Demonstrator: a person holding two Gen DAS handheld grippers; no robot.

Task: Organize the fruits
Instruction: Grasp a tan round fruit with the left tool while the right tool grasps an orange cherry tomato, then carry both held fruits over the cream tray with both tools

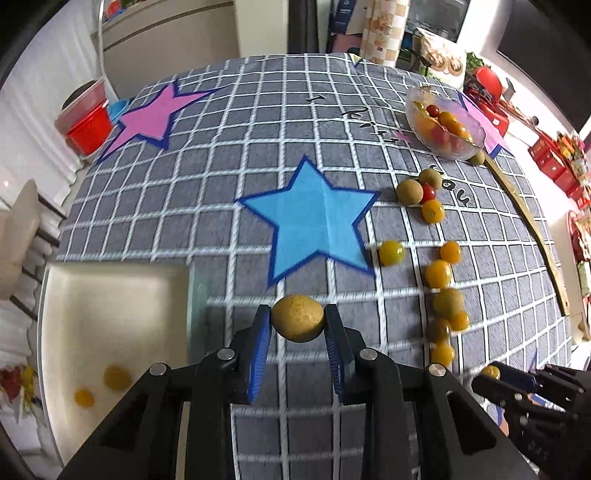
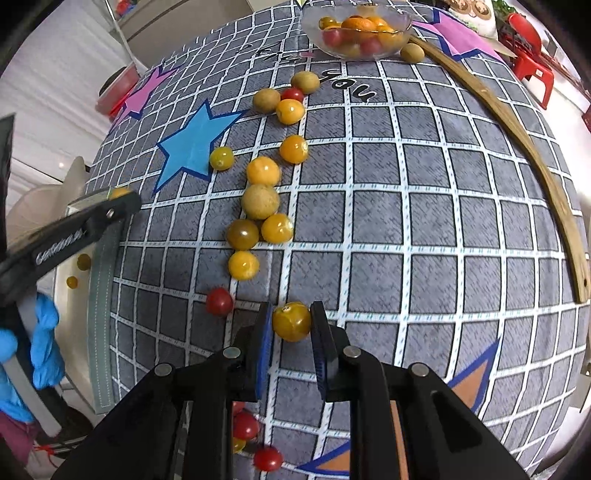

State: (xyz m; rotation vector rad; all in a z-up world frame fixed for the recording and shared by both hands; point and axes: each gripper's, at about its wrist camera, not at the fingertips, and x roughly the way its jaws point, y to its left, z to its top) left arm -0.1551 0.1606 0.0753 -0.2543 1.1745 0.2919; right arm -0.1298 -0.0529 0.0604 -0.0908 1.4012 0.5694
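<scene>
My left gripper point(image 1: 298, 319) is shut on a tan-yellow round fruit point(image 1: 297, 322), held above the checked cloth near a white square tray point(image 1: 110, 280) with two yellow fruits point(image 1: 117, 377) in it. My right gripper point(image 2: 291, 321) is shut on a yellow cherry tomato point(image 2: 291, 321) just above the cloth. Several yellow, tan and red fruits lie loose in a line on the cloth point(image 2: 258, 201). A glass bowl point(image 2: 356, 26) at the far end holds mixed fruits; it also shows in the left wrist view point(image 1: 445, 123).
A curved wooden strip point(image 2: 535, 155) lies along the right table edge. A blue star point(image 1: 314, 218) and a pink star point(image 1: 147, 118) are on the cloth. Red tomatoes point(image 2: 267, 458) lie near the front edge. Red containers point(image 1: 86, 122) stand beyond the table.
</scene>
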